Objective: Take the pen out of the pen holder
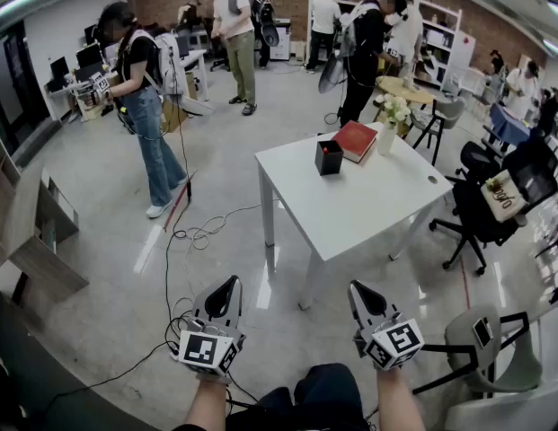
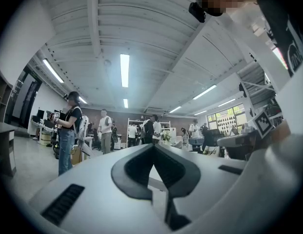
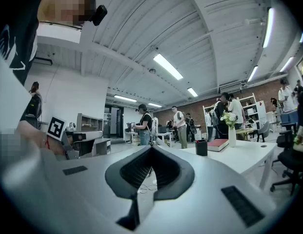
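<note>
Far off at twelve o'clock, the pen holder (image 1: 329,158) stood on the worktop (image 1: 350,214). Left gripper (image 1: 228,284) and right gripper (image 1: 358,288) jaws were closed, empty; best to step close first, then spread one pair.

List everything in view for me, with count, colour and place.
table: one, white, room's middle
pen holder: one, black, table's far end, something red inside
book: one, red, beside the pen holder
vase: one, white, with pale flowers, by the book
office chair: one, black, right of the table
cables: several, dark, floor left of the table
people: several, standing at the back
left tongs: one, grey, shut, empty, bottom of head view
right tongs: one, grey, shut, empty, bottom of head view
</note>
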`<state>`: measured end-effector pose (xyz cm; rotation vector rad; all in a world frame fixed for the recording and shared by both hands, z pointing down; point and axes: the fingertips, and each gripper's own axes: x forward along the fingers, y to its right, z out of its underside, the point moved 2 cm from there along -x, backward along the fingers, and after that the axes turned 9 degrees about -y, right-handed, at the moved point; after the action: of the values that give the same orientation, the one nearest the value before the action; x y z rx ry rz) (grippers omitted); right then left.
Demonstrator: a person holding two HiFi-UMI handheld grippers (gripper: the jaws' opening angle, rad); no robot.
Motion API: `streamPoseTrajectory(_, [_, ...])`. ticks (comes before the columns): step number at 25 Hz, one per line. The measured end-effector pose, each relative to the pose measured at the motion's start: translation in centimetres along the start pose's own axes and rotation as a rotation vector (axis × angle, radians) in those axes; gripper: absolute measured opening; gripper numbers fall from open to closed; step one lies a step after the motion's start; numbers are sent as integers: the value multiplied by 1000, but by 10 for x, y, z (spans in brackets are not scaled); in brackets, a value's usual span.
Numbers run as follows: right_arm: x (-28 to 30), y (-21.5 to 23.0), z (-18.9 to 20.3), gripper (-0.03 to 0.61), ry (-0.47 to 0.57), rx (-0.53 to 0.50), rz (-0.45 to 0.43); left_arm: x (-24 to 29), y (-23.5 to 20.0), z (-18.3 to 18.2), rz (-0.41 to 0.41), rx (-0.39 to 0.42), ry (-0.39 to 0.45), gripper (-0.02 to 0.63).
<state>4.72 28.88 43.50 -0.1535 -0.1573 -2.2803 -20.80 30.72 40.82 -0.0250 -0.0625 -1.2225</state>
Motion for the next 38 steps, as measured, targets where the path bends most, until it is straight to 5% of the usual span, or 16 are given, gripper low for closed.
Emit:
streamPoseTrajectory(18, [7,14,-7,11,12,35,83,11,-14,2,17,-34,-8,3])
streamPoseTrajectory(22, [19,29,-7,53,9,62,84,26,-18,4,21,-40,-18,3])
streamPoseTrajectory(38, [134,167,-15,160,-40,109,16,193,-42,4,-16,-97,-54,3])
